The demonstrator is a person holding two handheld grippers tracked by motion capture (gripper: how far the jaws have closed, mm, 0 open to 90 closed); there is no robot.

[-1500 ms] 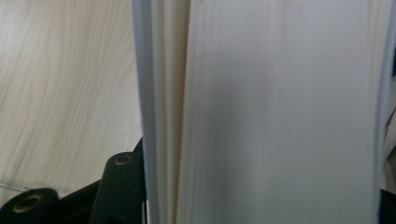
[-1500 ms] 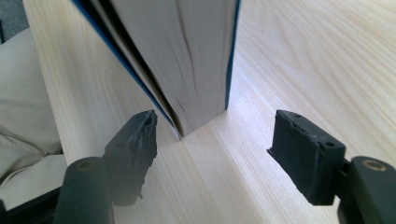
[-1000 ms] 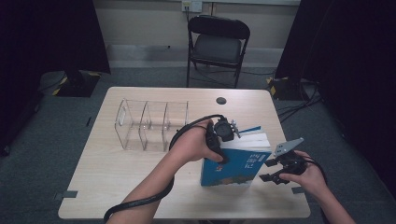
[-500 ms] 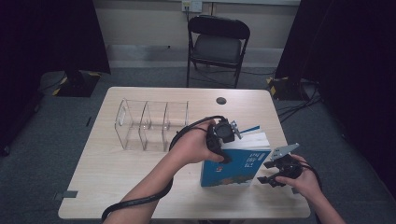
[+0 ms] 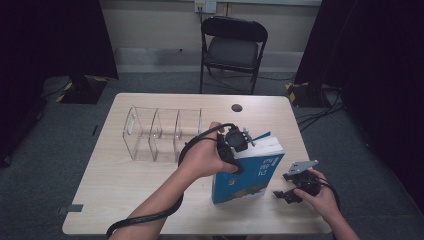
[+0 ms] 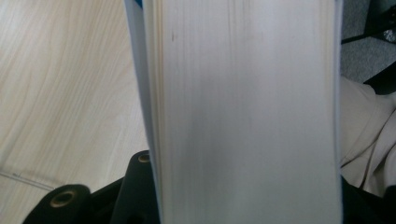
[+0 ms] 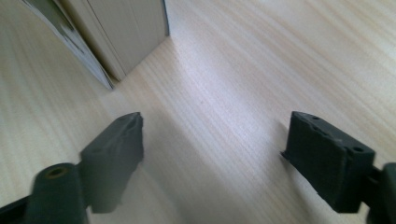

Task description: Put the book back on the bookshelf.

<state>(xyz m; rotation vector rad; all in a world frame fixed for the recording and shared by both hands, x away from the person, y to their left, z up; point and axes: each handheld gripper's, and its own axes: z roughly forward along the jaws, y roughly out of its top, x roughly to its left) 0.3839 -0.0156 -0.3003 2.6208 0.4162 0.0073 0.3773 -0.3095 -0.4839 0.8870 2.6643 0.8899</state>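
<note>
Centrally, clear three-bay organizer point(image 5: 162, 134) on table point(image 5: 125, 200), bays holding nothing. Book point(image 5: 248, 172) upright just right of it, clamped by left gripper point(image 5: 235, 150), jaws just closing. Right gripper point(image 5: 292, 192) nearby, jaws just opening, wide apart over bare wood.

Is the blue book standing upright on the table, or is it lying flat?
Upright. The blue book stands on its edge on the table, cover facing the person, with the left gripper clamped over its top.
</note>
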